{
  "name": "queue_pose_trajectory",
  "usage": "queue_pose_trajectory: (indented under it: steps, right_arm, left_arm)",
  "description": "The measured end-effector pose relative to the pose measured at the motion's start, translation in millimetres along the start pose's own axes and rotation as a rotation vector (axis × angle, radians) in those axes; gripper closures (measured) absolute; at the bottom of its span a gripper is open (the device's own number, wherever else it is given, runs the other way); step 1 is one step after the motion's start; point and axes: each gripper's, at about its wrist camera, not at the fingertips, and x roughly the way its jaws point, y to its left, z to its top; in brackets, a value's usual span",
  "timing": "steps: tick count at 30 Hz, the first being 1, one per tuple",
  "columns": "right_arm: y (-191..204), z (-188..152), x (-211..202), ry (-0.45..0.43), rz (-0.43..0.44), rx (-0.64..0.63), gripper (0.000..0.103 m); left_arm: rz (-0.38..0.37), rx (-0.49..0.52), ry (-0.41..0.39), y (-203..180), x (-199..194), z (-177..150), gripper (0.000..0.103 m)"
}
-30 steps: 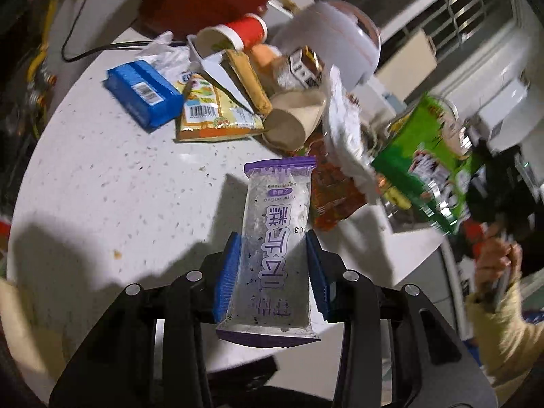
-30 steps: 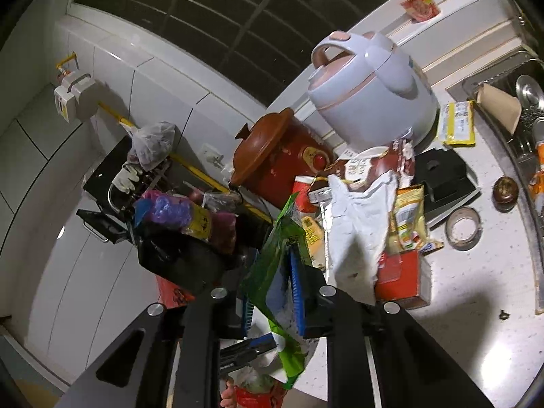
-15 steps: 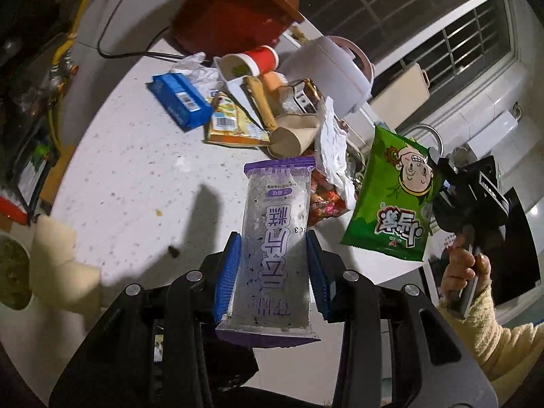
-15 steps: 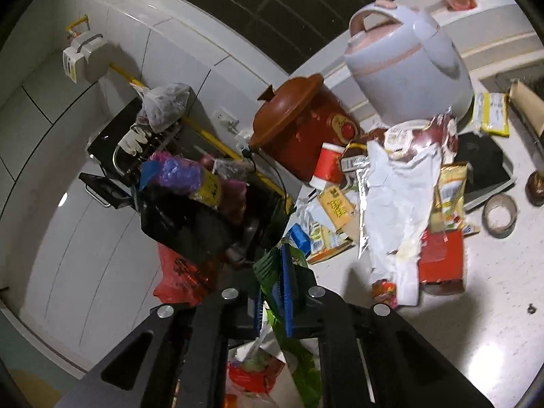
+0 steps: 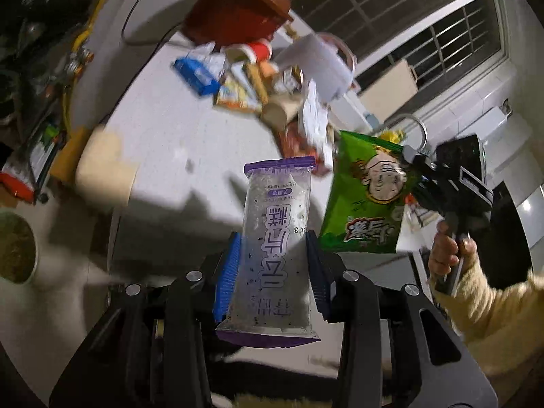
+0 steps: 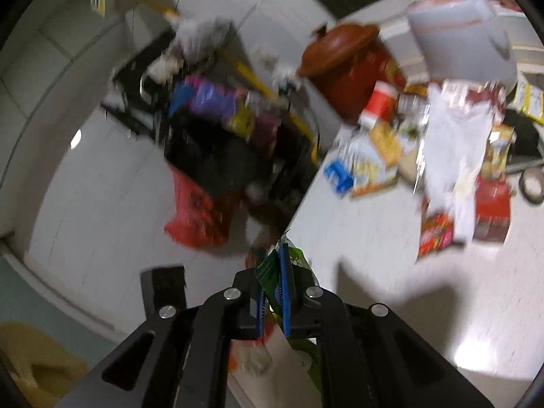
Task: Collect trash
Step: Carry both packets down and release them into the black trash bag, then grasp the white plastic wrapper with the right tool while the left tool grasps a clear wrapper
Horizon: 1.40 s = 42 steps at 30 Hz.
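While clamped, hand-held grippers [image 5: 273,272] [image 6: 274,292] hold wrappers.

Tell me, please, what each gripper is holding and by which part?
Left gripper: purple-ended wrapper, pinched across its lower sides. Right gripper: green snack bag, by its edge.

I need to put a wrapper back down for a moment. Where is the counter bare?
The near stretch of the white counter is bare, from its front edge up to the blue packet. Behind that, litter crowds toward the red pot.
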Motion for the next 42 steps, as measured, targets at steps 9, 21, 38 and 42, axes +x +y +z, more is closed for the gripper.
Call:
queue_pose_trajectory:
  steps: [9, 21, 38, 42]
  right_arm:
    - [-36.9, -106.8, 76.1, 0.330, -0.084, 0.079, 0.097]
    - [-161.6, -269.4, 236.7, 0.659, -0.443, -0.062, 0.099]
    - [-157.0, -266.2, 236.4, 0.676, -0.612, -0.174, 0.031]
    - [-98.7, -224.4, 203.4, 0.564, -0.498, -0.201, 0.031]
  left_arm:
    - [0.111, -0.122, 0.218, 50.0, 39.6, -95.5, 0.065]
    - [0.291, -0.221, 0.435, 185.4, 195.8, -190.2, 0.065]
    - [0.575, -0.055, 0.371, 154.0, 176.4, -138.1, 0.032]
    - [0.613, -0.012, 0.253, 101.9, 123.7, -93.4, 0.027]
